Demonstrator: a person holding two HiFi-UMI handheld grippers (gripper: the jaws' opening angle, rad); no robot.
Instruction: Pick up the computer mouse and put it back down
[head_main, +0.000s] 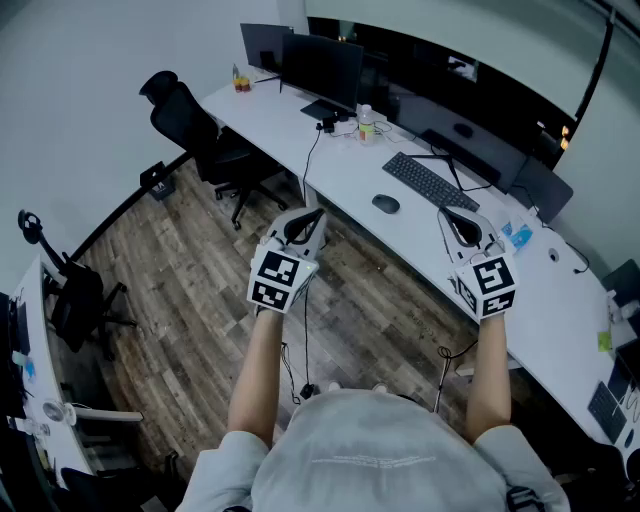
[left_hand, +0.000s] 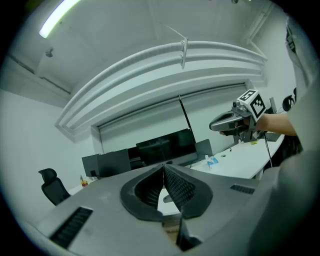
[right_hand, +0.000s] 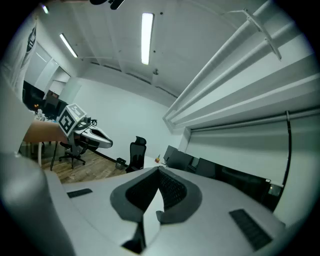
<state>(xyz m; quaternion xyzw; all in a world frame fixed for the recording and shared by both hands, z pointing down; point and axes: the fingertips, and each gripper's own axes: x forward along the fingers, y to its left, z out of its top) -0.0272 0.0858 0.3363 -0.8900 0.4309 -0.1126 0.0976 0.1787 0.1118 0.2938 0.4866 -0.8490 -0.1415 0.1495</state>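
The dark computer mouse (head_main: 385, 204) lies on the long white desk (head_main: 420, 250), left of a black keyboard (head_main: 430, 181). Both grippers are held up in front of me, short of the desk. My left gripper (head_main: 316, 214) hangs over the wood floor near the desk's front edge, left of the mouse. My right gripper (head_main: 446, 213) hovers above the desk, right of the mouse. In the left gripper view the left gripper (left_hand: 163, 167) has its pads meeting at the tip with nothing held. The right gripper (right_hand: 159, 170) looks the same in its own view.
Dark monitors (head_main: 322, 65) line the back of the desk, with a bottle (head_main: 366, 122) and cables beside them. A black office chair (head_main: 200, 130) stands on the floor at left, and another chair (head_main: 75, 295) by a second desk at far left.
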